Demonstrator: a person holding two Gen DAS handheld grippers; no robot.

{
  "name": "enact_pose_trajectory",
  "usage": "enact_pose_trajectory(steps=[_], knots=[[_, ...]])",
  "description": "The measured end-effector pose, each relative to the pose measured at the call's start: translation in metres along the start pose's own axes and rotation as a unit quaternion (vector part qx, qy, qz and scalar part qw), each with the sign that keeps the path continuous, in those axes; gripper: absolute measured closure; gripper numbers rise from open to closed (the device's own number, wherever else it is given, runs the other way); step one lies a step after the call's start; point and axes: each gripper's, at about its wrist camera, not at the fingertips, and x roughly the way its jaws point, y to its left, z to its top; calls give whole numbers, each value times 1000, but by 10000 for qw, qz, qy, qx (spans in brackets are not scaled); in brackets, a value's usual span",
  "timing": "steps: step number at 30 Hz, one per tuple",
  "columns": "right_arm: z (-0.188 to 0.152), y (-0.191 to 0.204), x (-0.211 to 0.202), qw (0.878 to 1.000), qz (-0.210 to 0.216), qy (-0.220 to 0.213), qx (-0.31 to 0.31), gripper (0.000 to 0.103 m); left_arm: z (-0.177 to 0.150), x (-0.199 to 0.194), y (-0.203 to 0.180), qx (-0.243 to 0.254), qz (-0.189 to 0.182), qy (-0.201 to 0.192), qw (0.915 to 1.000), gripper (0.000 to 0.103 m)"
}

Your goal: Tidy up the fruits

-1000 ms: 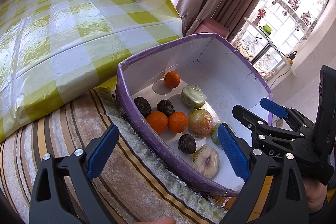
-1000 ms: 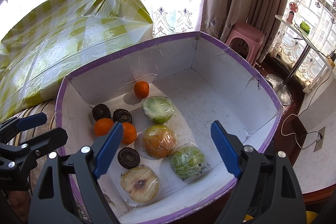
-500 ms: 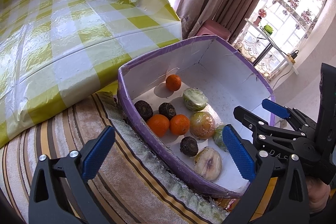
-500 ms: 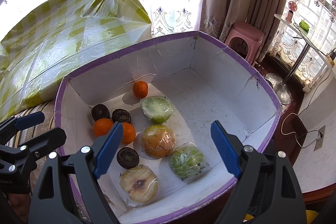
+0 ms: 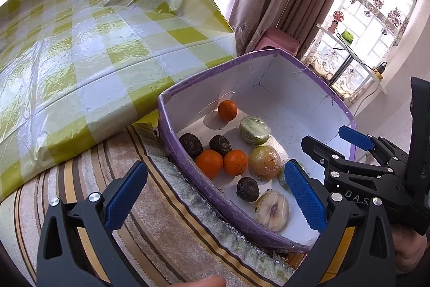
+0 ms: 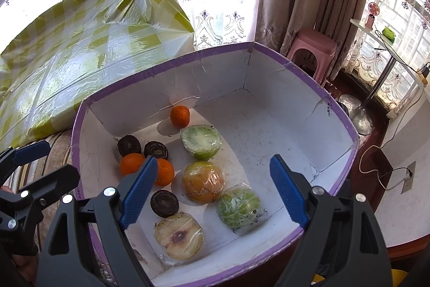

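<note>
Left wrist view: left tongs (image 5: 212, 195) stood wide apart with nothing between the pads, over the striped cloth (image 5: 150, 209) just outside the near wall of the purple-rimmed box (image 5: 185, 152). The fruit lay ahead and to the right of them, inside the box: three oranges, three dark round fruits, and wrapped halved pieces. The pair of oranges (image 5: 221, 162) sat closest to that wall. The right tongs (image 5: 346, 149) were visible at the right edge; partial lettering "DAS" could be read on their body, the rest cut off.

Right wrist view: right tongs (image 6: 212, 192) were open and empty, poised above the box interior. A wrapped orange-coloured fruit (image 6: 203, 182) and a wrapped green fruit (image 6: 239, 207) lay directly ahead between the pads' lines, a cut pale half (image 6: 178, 236) nearer the camera. The lone orange (image 6: 180, 115) sat by the far wall. Judgement: the right hand was the nearer one for any wrapped piece; the left for the oranges by the wall. The fruit was roundish, with no long axis to align to. Small print on the box rim was illegible.
</note>
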Motion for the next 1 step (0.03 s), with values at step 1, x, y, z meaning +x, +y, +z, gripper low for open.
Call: enact_pose_trajectory(steps=[1], knots=[[0,2,-1,10000,3,-3,-17,18,0,-2,2,-9,49,-28,10000,4]])
